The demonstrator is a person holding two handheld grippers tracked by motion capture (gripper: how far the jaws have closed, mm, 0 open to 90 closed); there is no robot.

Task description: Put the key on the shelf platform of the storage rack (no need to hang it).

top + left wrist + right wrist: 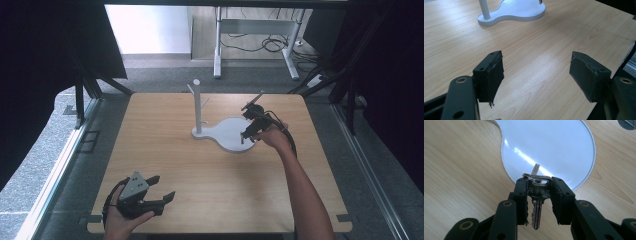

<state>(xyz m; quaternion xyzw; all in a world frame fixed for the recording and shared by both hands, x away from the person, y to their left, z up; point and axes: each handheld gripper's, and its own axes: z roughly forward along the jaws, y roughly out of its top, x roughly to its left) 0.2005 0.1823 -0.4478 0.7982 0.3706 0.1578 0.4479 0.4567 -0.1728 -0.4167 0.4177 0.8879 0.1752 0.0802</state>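
A: The right gripper [539,195] pinches the key [537,202] by its head, above the white stand's base [564,150].

B: The ring [534,178] probably snags; the left gripper [536,75] idles, spread.

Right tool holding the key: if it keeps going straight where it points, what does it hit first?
Most likely the white stand base: the right tool, shut on the key, aims at its round part. Height above it is unclear.
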